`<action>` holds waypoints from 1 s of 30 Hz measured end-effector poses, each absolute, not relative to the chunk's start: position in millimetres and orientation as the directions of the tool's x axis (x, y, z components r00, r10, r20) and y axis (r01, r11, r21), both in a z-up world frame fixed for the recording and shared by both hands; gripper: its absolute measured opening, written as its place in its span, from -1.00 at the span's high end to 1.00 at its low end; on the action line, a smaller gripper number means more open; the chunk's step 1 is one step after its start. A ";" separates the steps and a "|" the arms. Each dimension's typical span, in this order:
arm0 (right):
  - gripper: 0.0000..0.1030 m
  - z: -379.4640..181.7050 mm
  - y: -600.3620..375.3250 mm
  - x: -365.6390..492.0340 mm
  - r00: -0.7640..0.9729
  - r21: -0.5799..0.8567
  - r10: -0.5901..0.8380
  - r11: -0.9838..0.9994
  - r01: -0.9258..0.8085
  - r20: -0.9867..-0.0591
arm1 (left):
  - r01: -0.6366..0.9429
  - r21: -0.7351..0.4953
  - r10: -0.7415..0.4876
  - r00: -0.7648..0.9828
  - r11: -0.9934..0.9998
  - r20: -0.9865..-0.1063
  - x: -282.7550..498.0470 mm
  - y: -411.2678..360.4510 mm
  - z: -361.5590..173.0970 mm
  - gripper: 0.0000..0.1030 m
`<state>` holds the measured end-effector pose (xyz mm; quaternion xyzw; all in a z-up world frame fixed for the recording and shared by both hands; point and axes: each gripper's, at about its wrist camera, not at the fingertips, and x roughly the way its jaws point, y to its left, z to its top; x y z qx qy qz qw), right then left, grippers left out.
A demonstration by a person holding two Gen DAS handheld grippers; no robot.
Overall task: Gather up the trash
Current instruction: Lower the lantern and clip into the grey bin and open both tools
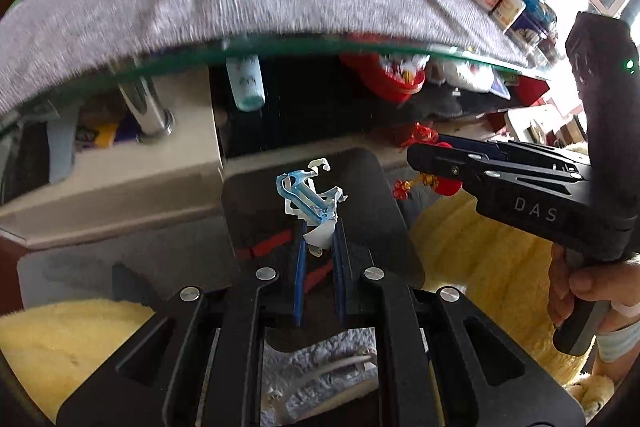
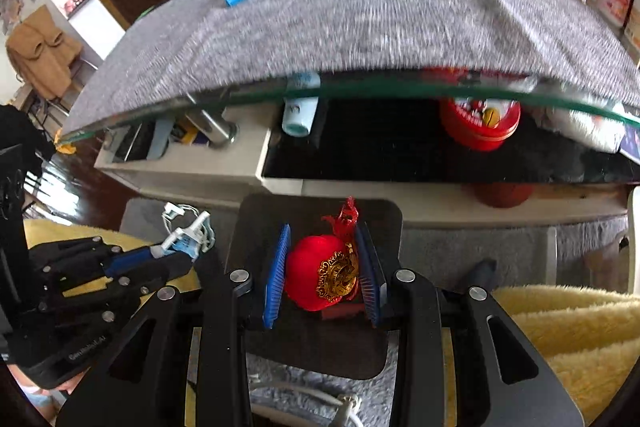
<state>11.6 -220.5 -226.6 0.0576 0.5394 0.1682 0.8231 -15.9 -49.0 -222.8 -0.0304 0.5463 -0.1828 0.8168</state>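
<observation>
Now wrapper (image 1: 310, 201) between left tool (image 1: 319, 235) pads.

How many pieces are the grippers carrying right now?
2. The left gripper pinches a crumpled blue-and-white wrapper; the right gripper clamps a red ornament with gold trim. More trash lies on the grey table mat.

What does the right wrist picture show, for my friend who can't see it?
The right claw squeezes a round red ornament with gold trim, below a grey-covered glass table. At the left, the left claw pinches crumpled blue-and-white plastic trash.
</observation>
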 end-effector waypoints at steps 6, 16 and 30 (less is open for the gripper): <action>0.34 -244.6 -216.3 11.2 0.312 0.280 0.336 0.937 -0.211 -0.889 | 0.247 -0.272 -0.336 0.272 0.930 -0.901 -16.5 -50.6 -246.5 0.80; 0.19 -254.8 -212.8 17.9 0.273 0.270 0.316 0.943 -0.196 -0.909 | 0.219 -0.283 -0.333 0.242 0.934 -0.911 -10.7 -45.8 -257.4 0.66; -0.06 -252.0 -220.8 24.6 0.281 0.286 0.323 0.944 -0.166 -0.904 | 0.194 -0.280 -0.323 0.250 0.940 -0.913 -2.0 -37.5 -257.0 0.47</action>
